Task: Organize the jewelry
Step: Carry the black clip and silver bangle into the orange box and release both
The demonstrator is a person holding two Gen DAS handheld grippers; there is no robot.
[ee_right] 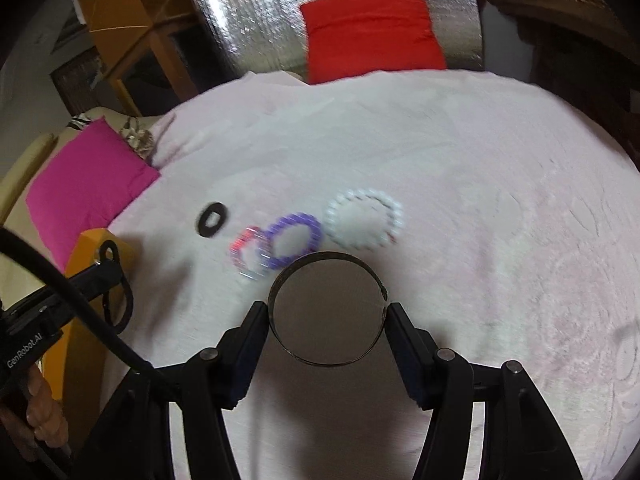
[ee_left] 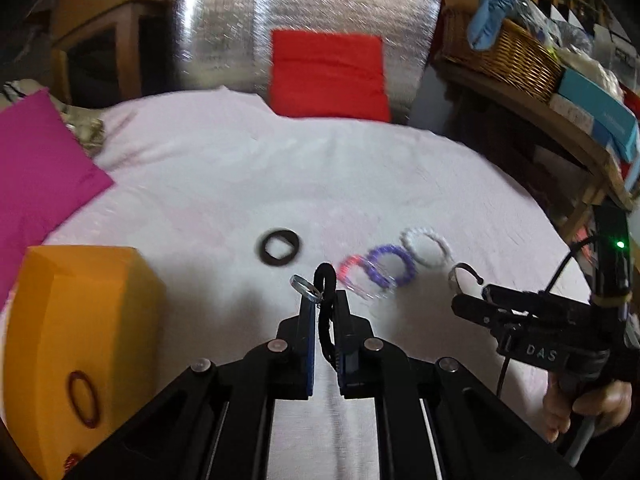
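Left gripper (ee_left: 325, 300) held level, pinching black cord loop (ee_left: 326, 280) w/ metal ring. Right gripper (ee_right: 328, 312) clamps thin round metal bangle (ee_right: 326, 312) above pink cloth (ee_right: 480, 200).

A pale pink cloth (ee_right: 460, 168) covers the surface; behind it stands a silver foil panel (ee_left: 224, 28), with wooden shelving (ee_left: 568, 128) along the right

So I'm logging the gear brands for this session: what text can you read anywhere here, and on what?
"DAS": on the right gripper body, left wrist view.
"GenRobot.AI": on the left gripper body, right wrist view.
Blue boxes on the shelf: print too blurred to read.
Nothing readable on the orange box.
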